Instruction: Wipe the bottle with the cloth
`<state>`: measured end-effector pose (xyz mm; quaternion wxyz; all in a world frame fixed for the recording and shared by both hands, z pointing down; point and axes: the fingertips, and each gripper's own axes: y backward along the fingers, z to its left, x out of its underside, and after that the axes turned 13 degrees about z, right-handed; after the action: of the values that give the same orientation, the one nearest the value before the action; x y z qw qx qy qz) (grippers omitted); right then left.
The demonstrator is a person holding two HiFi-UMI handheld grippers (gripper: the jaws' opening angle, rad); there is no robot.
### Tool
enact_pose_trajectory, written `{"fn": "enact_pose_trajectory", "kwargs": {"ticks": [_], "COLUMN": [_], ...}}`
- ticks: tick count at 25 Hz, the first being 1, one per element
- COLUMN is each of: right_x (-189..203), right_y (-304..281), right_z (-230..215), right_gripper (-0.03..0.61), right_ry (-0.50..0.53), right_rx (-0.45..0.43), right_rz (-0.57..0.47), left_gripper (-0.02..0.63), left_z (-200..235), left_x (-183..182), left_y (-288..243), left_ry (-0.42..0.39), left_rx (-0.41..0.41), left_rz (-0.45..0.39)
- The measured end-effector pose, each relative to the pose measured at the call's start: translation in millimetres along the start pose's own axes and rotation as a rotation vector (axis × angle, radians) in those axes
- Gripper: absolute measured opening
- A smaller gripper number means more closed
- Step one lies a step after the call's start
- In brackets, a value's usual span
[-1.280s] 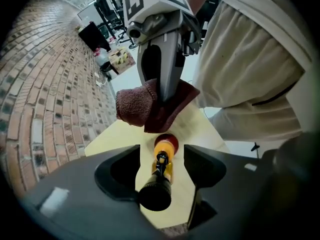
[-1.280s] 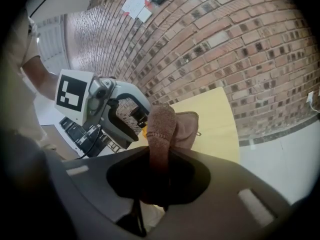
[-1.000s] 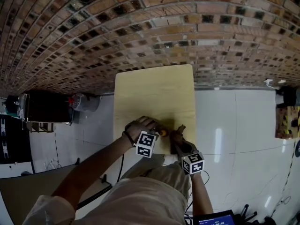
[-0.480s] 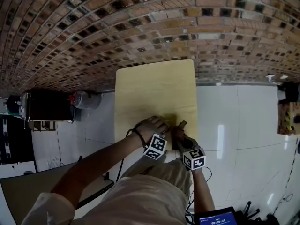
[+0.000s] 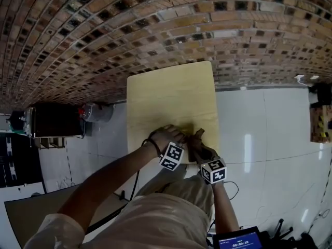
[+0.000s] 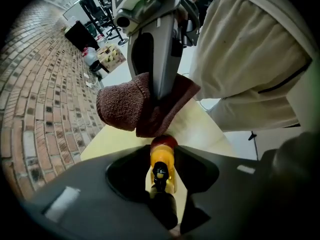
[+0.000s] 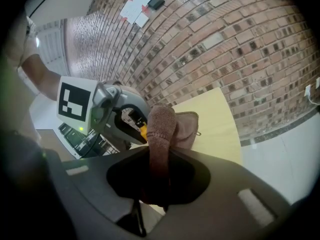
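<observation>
The bottle (image 6: 162, 154) is small and yellow with a red end. It sits by the near edge of the pale wooden bench (image 5: 171, 92), toward the near right corner. In the head view the hands cover it.

The left gripper (image 6: 161, 166) has just been closing its jaws, which now hug the bottle on both sides with no gap showing. In the left gripper view the bottle's long axis runs straight along the line of the jaws. A dark tip is nearest the camera, and the red end points away toward the cloth (image 6: 130, 106). I cannot tell whether the bottle stands or lies flat on the bench.

The right gripper (image 7: 159, 164) is clamped on the brown cloth, which rises from between its jaws as a folded, rounded hump. The cloth's lower fold hangs right at the bottle's red end, and I cannot tell whether the two are touching.

In the head view the two grippers sit close together at the bench's near edge. The left hand (image 5: 165, 137) is over the bench there, and a brick wall (image 5: 155, 30) stands beyond the far edge.
</observation>
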<state>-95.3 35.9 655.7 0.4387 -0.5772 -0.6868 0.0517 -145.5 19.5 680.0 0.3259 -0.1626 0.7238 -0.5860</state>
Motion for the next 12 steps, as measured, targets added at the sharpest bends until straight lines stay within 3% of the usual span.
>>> {"fn": "enact_pose_trajectory", "kwargs": {"ticks": [7, 12], "right_x": [-24, -18], "right_y": [-10, -39], "right_z": [7, 1], "right_gripper": [0.078, 0.078], "right_ry": [-0.248, -0.342], "right_rx": [-0.137, -0.059], "right_rz": [-0.131, -0.104], "left_gripper": [0.164, 0.163], "left_z": [3, 3], "left_x": [-2, -3], "left_y": [2, 2], "left_ry": [0.078, 0.075], "left_rx": [0.014, 0.01], "left_rz": [-0.05, -0.062]}}
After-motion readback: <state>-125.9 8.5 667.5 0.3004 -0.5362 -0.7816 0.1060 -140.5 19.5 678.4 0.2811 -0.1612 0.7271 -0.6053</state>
